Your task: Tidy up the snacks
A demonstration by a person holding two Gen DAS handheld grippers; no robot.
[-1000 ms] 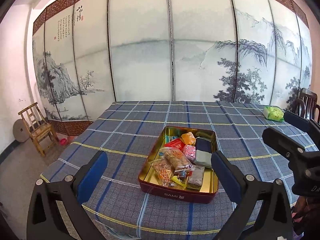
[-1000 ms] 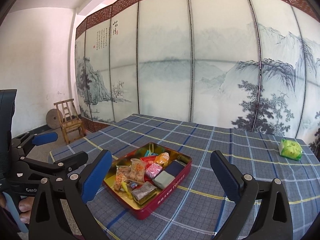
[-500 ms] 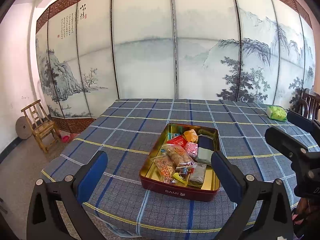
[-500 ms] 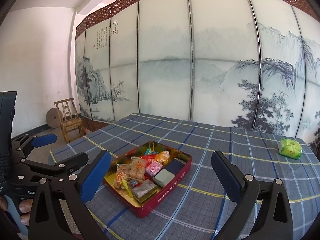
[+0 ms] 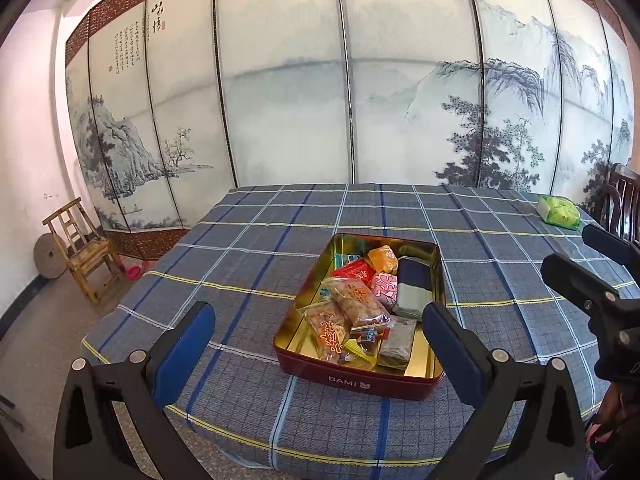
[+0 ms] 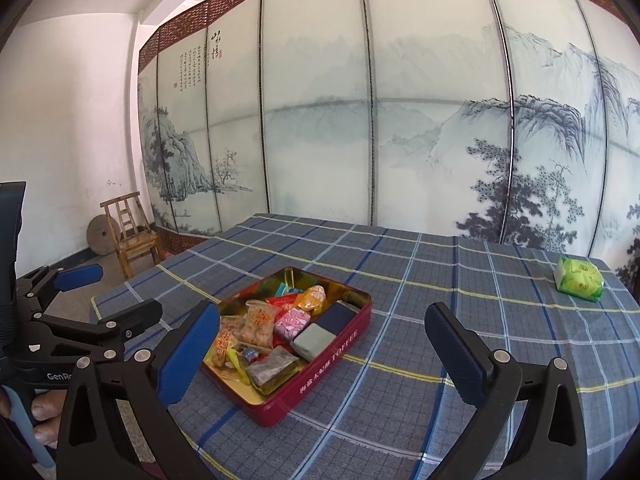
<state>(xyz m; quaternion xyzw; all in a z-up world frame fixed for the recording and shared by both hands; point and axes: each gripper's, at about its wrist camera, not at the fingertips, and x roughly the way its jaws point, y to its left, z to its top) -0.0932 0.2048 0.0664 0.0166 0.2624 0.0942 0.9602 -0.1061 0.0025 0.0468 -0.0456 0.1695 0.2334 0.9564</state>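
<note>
A painted folding screen of pale panels with ink mountains and pines (image 5: pixel 352 92) stands behind a table under a blue plaid cloth with yellow and white lines (image 5: pixel 248 264). On the cloth, near the front edge, sits a dark red rectangular tin with a gold lining (image 5: pixel 352 378), open and holding most of the snacks: clear bags of brown biscuits (image 5: pixel 354 300), an orange wrapped piece (image 5: pixel 383 258), a pink patterned packet (image 5: pixel 384 286), a navy block and a grey block (image 5: pixel 412 298) side by side along its right wall. Well apart, at the far right corner of the table, lies a lone green wrapped snack (image 6: pixel 579 279).

The left gripper (image 5: pixel 318 340) hangs over the near edge with its blue-padded jaws spread wide and nothing between them, the tin framed between the two pads. The right gripper (image 6: pixel 322 346) is likewise spread and empty, aimed past the tin's right side.

The step in hand is probably fetching the green snack, the one piece outside the tin. The right gripper suits it best: carry it across above the cloth, come down with the pads either side of the packet's short span, and close gently, since the wrapper looks soft and could crumple or slide. Whether it is sealed or puffed is too small to tell. The free spot in the tin looks to be the bare gold strip at its left.
</note>
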